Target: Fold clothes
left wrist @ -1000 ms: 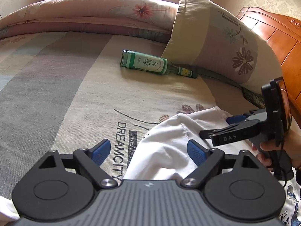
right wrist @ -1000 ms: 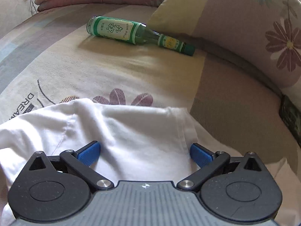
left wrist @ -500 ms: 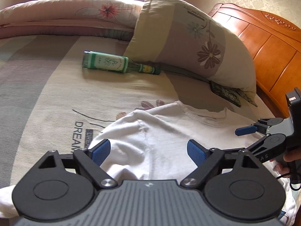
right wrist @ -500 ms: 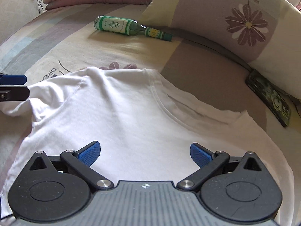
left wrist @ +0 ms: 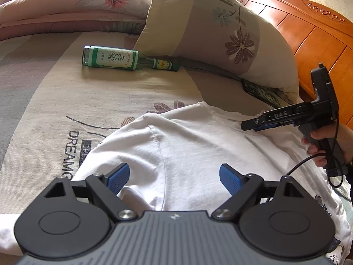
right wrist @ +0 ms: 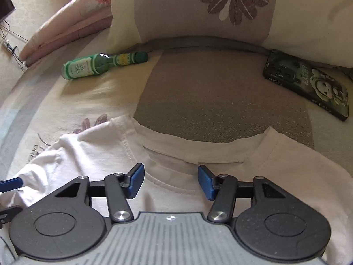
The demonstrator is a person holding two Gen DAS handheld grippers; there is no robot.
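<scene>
While a green bottle [left wrist: 130,60] lies capped on the bed [left wrist: 44,101], left gripper [left wrist: 174,176] jaws wide, right gripper [right wrist: 171,180] jaws narrowing above white T-shirt [right wrist: 176,190].

A white T-shirt [right wrist: 181,190] lies spread on the patterned bed [left wrist: 44,110], collar toward the pillow, one sleeve bunched and wrinkled.

T-shirt [left wrist: 198,154] lies on bed [left wrist: 44,110]; bottle [left wrist: 123,59] behind it, pillow [left wrist: 209,33] behind bottle.

DREAMCITY: pillow [left wrist: 211,24]; DAS: right gripper [left wrist: 251,125]; CLASSIC: phone case [right wrist: 308,84].
</scene>
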